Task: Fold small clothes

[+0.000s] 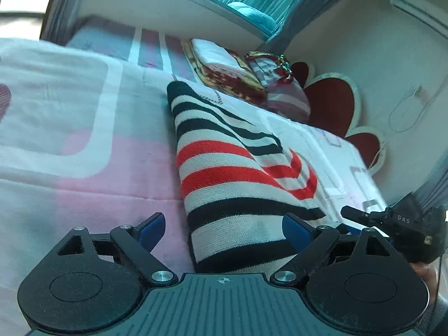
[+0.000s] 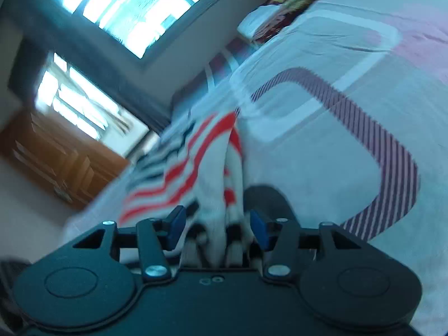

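Note:
A small knitted garment (image 1: 238, 173) with black, white and red stripes lies partly folded on the pink and white bedspread (image 1: 84, 145). My left gripper (image 1: 224, 228) is open, its blue pads apart on either side of the garment's near edge. My right gripper (image 2: 218, 228) has bunched folds of the same striped garment (image 2: 201, 156) between its blue pads; the pads stand somewhat apart with the cloth filling the gap. The right wrist view is blurred by motion. The right gripper also shows at the right edge of the left wrist view (image 1: 403, 224).
Folded blankets and a pillow (image 1: 246, 70) lie at the head of the bed by a red flower-shaped headboard (image 1: 333, 103). A window with curtains (image 2: 134, 8) and a wooden cabinet (image 2: 56, 156) stand beyond the bed. The bedspread (image 2: 336, 140) stretches right of the garment.

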Tool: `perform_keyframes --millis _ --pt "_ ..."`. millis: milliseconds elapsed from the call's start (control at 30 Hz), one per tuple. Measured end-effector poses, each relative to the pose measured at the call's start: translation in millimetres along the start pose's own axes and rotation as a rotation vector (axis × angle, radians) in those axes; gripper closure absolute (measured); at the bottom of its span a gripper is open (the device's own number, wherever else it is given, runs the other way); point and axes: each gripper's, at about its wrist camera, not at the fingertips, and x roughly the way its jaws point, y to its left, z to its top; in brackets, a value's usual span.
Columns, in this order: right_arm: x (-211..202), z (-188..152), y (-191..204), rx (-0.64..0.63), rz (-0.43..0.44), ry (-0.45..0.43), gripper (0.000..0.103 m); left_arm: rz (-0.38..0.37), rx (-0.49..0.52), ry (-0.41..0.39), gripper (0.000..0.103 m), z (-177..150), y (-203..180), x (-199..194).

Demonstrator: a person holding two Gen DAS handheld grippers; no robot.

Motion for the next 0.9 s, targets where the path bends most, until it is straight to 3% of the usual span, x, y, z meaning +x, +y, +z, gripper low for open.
perform_keyframes --millis 100,233,367,400,433,567,600,767,867,900 --pt "0 2 16 -0.112 -0.011 0.009 0.054 -0.024 -0.005 0.013 0.013 5 3 10" --pt "19 7 15 -0.142 -0.035 0.048 0.039 -0.085 -0.058 0.048 0.013 18 14 27" --pt "37 11 -2 -0.096 0.013 0.09 0.042 -0.118 -0.078 0.103 0.015 23 21 46" --pt "42 11 -4 -0.099 0.016 0.099 0.042 -0.119 -0.078 0.118 0.026 23 23 51" --pt "45 10 -6 -0.105 0.026 0.111 0.043 -0.126 -0.085 0.135 0.03 23 25 57" --pt "58 12 -2 -0.151 0.084 0.117 0.046 -0.151 -0.097 0.14 0.03 24 25 70" --pt "63 12 6 -0.182 0.075 0.121 0.054 -0.15 -0.096 0.138 0.03 25 24 72" --pt "73 8 46 -0.402 -0.021 0.125 0.055 -0.166 -0.084 0.135 0.03 23 25 74" --pt "63 13 39 -0.375 -0.018 0.118 0.053 -0.174 -0.072 0.14 0.03 22 24 73" --pt "55 16 33 -0.341 -0.007 0.113 0.048 -0.181 -0.064 0.146 0.03 22 26 71"
